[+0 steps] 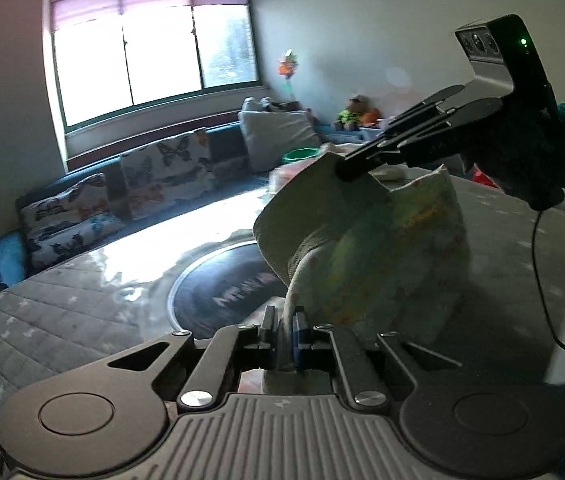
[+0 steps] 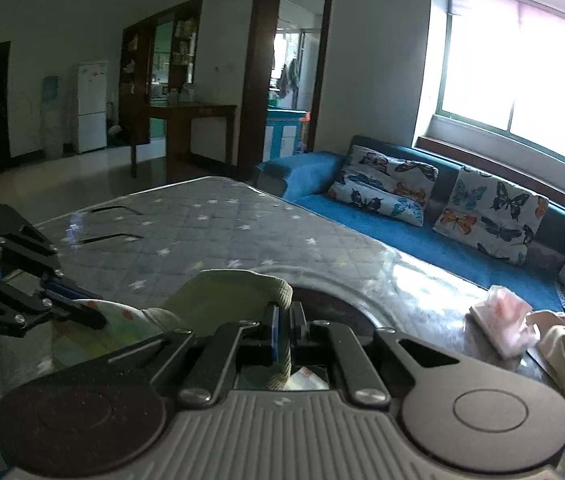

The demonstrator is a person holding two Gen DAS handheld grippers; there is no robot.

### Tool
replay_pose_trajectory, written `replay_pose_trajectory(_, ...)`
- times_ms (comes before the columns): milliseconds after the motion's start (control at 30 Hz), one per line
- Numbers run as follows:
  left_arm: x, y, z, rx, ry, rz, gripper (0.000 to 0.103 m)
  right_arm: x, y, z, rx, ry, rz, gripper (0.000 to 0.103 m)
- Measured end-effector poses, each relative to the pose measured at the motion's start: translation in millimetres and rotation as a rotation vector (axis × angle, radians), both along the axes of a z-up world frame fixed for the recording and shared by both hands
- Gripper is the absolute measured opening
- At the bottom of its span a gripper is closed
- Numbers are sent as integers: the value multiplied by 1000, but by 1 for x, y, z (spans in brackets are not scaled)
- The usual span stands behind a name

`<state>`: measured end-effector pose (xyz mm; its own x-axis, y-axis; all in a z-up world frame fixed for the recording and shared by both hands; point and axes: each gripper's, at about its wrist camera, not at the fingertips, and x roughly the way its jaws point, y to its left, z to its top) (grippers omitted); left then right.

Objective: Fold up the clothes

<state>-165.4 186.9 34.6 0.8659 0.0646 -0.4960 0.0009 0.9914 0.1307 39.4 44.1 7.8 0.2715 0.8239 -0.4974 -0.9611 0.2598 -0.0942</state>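
Garment stretched above table between both grippers, long axis running from left gripper clamped on its near end up toward 1 o'clock, where right gripper pinches far edge, both equally engaged.

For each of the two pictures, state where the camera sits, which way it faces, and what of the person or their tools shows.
Left wrist: on the left gripper, facing the window; shows the right gripper and a gloved hand.
Right wrist: on the right gripper, facing the doorway; shows the left gripper.
Shared: the garment both pinch, the sofa.
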Motion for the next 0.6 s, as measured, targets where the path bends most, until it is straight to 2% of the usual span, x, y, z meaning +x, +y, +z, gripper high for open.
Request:
replay_pose_trajectory(133, 35, 28, -11, 3, 36, 73, 7, 27, 39, -14, -28, 1, -19, 4)
replay_pose_trajectory(400, 71, 76, -52, -89, 153, 230, 7, 65, 92, -72, -117, 79, -91, 8)
replay_pose_trajectory(467, 69, 81, -53, -108, 153, 249, 7, 68, 89, -79, -117, 83, -106, 14)
replay_pose_trajectory(533, 65, 84, -49, -120, 143, 258, 8, 67, 84, -78, -121, 78, -110, 28)
replay_pose_trajectory(600, 61, 84, -44, -128, 130, 258, 10, 65, 74, -77, -128, 76, -114, 35)
